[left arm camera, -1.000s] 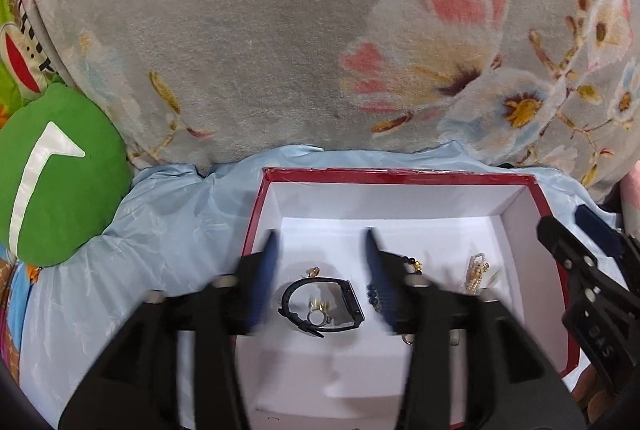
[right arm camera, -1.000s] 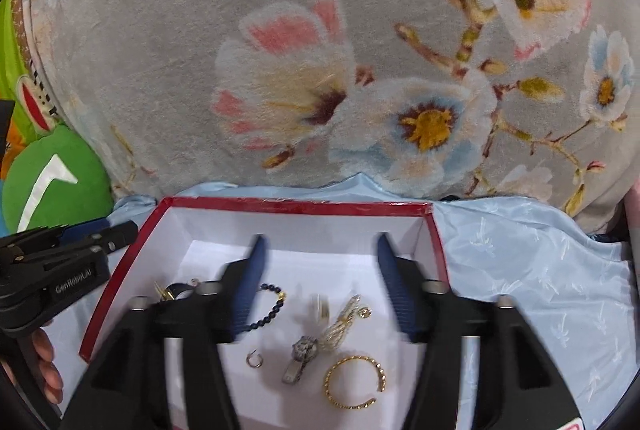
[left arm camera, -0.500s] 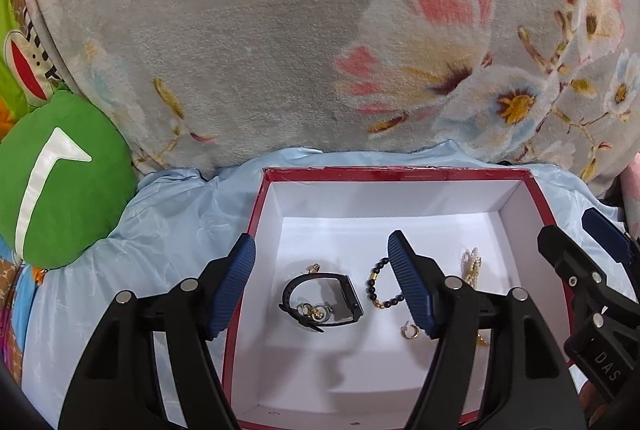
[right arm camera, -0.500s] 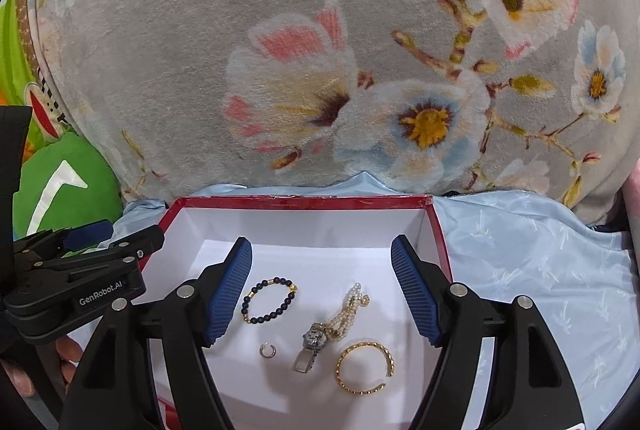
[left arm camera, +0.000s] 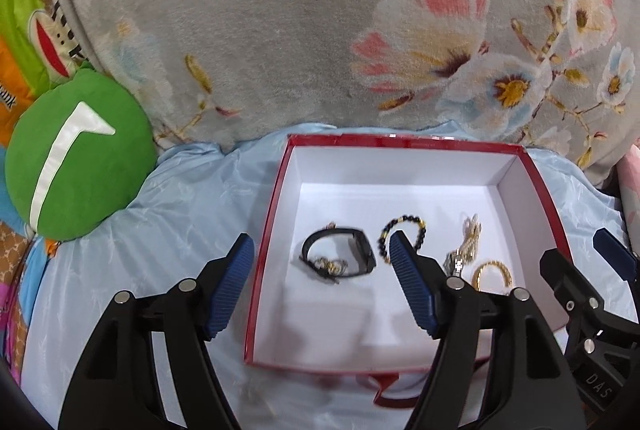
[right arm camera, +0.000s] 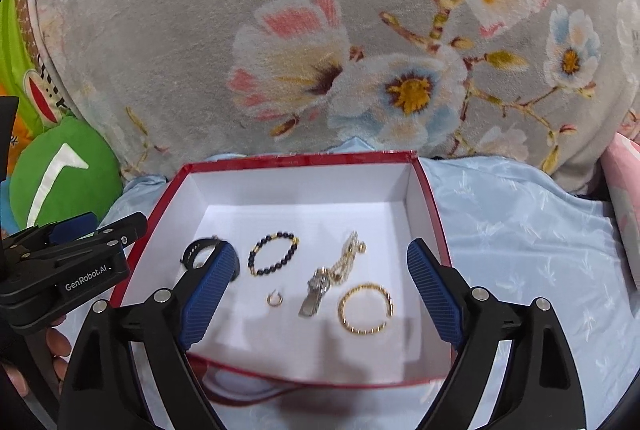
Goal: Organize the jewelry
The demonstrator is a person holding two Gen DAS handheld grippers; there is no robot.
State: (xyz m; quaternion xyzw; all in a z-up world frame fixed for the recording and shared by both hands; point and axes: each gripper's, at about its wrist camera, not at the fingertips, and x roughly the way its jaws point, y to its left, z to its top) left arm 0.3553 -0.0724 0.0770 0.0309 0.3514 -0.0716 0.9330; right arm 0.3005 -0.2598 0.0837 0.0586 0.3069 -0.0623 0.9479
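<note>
- The grey floral blanket [right arm camera: 320,30] fills the background, with a pale blue satin sheet [right arm camera: 520,230] in front of it; the sheet gives the box a soft, even base to sit on.
- The red box [right arm camera: 434,214], white inside and open at the top, rests on that sheet and seems to act as the collecting tray: every piece of jewelry in view lies on its floor.
- The left gripper [left arm camera: 320,278] hovers over the box's left wall, jaws wide apart and holding nothing.
- The right gripper [right arm camera: 320,294] hangs above the box's near half, jaws likewise spread wide and empty, touching no piece.
- The black watch band [left arm camera: 340,254] lies left of centre with small gold rings inside its loop.
- The dark beaded bracelet [right arm camera: 274,254] sits beside it.
- The gold bangle [right arm camera: 366,308] lies near the right wall, close to a pearl-and-metal chain [right arm camera: 336,270].
- A small gold hoop [right arm camera: 275,298] lies apart, nearest the front.
</note>
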